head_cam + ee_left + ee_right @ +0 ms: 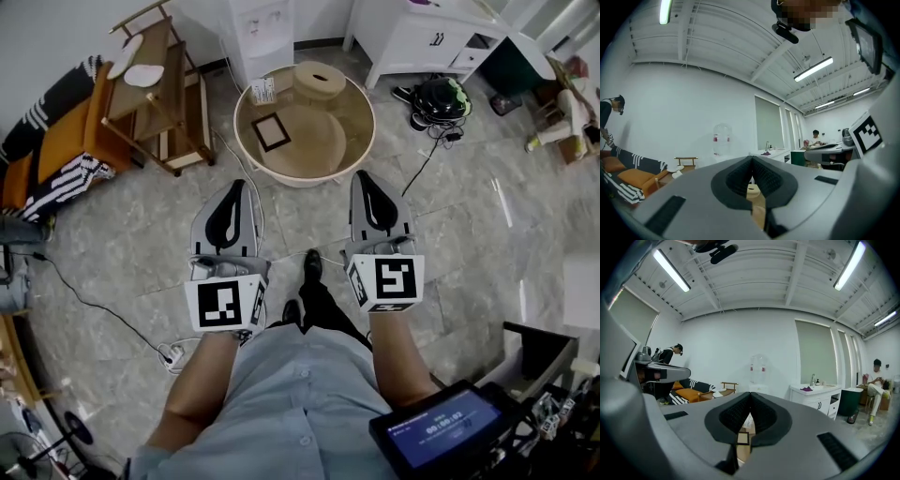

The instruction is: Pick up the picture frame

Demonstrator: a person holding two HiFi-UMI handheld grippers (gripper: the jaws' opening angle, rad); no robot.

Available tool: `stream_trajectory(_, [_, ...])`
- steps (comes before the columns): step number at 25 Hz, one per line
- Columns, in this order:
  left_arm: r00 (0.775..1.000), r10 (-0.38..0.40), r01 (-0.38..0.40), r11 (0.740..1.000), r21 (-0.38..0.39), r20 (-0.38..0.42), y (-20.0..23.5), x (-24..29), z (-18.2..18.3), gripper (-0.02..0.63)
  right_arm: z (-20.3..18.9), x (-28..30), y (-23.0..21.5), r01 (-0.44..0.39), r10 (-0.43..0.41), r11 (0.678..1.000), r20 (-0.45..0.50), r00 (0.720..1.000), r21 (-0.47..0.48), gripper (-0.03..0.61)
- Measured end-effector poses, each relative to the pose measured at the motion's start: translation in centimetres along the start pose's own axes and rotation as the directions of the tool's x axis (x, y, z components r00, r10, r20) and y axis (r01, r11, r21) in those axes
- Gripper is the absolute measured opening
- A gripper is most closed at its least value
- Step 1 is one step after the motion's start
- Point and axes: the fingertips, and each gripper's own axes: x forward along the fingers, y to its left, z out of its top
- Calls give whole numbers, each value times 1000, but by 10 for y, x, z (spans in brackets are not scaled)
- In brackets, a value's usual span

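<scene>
Head view: picture frame (271, 132) lies flat on the round table (319, 142), well ahead of your left gripper (234, 186) and right gripper (367, 176). Left gripper view: jaws pressed together, nothing between. Right gripper view: jaws likewise together, empty; frame visible beyond them.

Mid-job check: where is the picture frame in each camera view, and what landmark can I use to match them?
Head view: the picture frame lies flat on the round table, in the upper centre, slightly to the left.
Left gripper view: not in it.
Right gripper view: low in the centre, seen through the gap under the closed jaw tips.
Shared landmark: the water dispenser beyond the table.
</scene>
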Motion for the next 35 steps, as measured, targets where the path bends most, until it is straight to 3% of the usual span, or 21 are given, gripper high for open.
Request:
stream_trajectory(9, [1000,21,-21,999,44,-19,-6,119,9,11,6,105,-58,-78,78,996,10,997,33,14])
stream_trajectory(19, [994,101,-103,992,77,27,19,172,33,11,32,173,-98,-99,97,995,67,993,33,14])
stream_trajectory(28, [990,141,-142,988,59,25,54,207,18,11,35,229,-90,-135,136,991,61,989,-5,14])
stream_trajectory(35, [988,156,-155,988,17,-23,97,244,-8,11,19,287,-73,-161,161,987,2,987,-10,14])
